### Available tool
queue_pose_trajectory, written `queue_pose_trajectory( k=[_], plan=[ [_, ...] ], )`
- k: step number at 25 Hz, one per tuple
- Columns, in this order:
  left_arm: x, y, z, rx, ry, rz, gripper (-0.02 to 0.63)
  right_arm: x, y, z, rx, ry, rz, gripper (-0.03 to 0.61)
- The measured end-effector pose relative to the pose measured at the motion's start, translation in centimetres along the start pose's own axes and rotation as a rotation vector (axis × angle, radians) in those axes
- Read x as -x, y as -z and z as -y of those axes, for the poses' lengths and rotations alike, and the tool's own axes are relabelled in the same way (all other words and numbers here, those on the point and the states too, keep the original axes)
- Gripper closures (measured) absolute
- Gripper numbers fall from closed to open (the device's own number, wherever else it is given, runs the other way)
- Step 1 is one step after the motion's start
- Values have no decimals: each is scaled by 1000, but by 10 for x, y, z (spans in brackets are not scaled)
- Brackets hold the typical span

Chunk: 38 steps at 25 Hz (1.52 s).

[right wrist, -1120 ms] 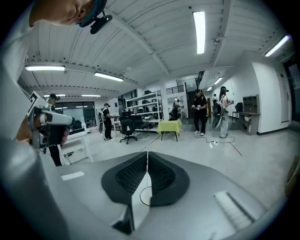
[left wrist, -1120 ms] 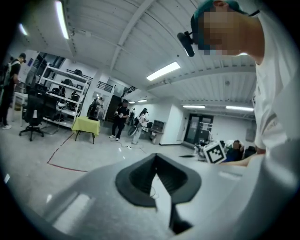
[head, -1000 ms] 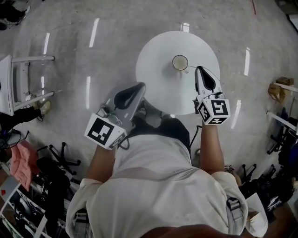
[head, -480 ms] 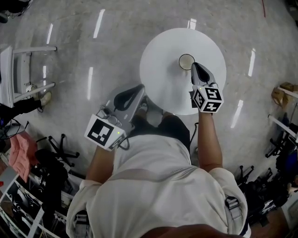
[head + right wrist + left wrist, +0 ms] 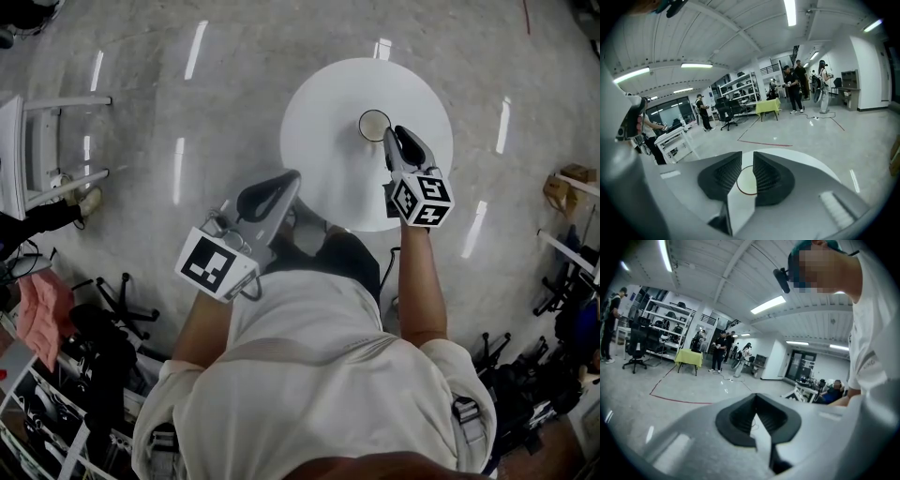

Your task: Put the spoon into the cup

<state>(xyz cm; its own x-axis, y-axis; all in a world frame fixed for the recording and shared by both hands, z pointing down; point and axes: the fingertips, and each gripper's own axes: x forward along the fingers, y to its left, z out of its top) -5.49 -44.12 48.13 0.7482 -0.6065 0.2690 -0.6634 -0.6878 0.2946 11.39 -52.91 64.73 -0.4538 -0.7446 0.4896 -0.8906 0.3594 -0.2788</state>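
Right tool [image 5: 393, 135] beside cup [image 5: 374, 124], perhaps touching.

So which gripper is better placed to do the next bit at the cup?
Right. The right gripper is beside the cup on the table, jaws slightly apart; the left gripper is off the table.

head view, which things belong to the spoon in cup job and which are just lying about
Job:
cup on the round table
right gripper beside the cup, jaws slightly apart
no spoon can be made out

Lying about:
left gripper, shut, off the table
white frame
pink cloth
black chair base
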Motion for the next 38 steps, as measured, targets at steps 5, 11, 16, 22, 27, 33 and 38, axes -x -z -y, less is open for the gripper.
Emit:
queue_pose_trajectory(
  k=[5, 11, 16, 22, 27, 33, 38],
  plan=[
    [7, -13, 10, -34, 26, 13, 611, 42, -47, -10, 4, 30, 157, 574],
    [16, -55, 35, -117, 97, 77, 611, 108, -108, -41, 25, 36, 313, 574],
    [26, -89, 58, -174, 172, 144, 611, 168, -147, -70, 64, 65, 406, 574],
    [17, -128, 85, -232, 234, 223, 611, 246, -179, -81, 134, 113, 492, 574],
    [10, -153, 106, -272, 298, 263, 611, 287, -203, -93, 209, 138, 555, 574],
    [16, -166, 121, -303, 343, 275, 611, 309, -219, -108, 231, 155, 590, 574],
    [14, -172, 132, -330, 348, 279, 611, 319, -224, -102, 240, 167, 605, 574]
  ],
)
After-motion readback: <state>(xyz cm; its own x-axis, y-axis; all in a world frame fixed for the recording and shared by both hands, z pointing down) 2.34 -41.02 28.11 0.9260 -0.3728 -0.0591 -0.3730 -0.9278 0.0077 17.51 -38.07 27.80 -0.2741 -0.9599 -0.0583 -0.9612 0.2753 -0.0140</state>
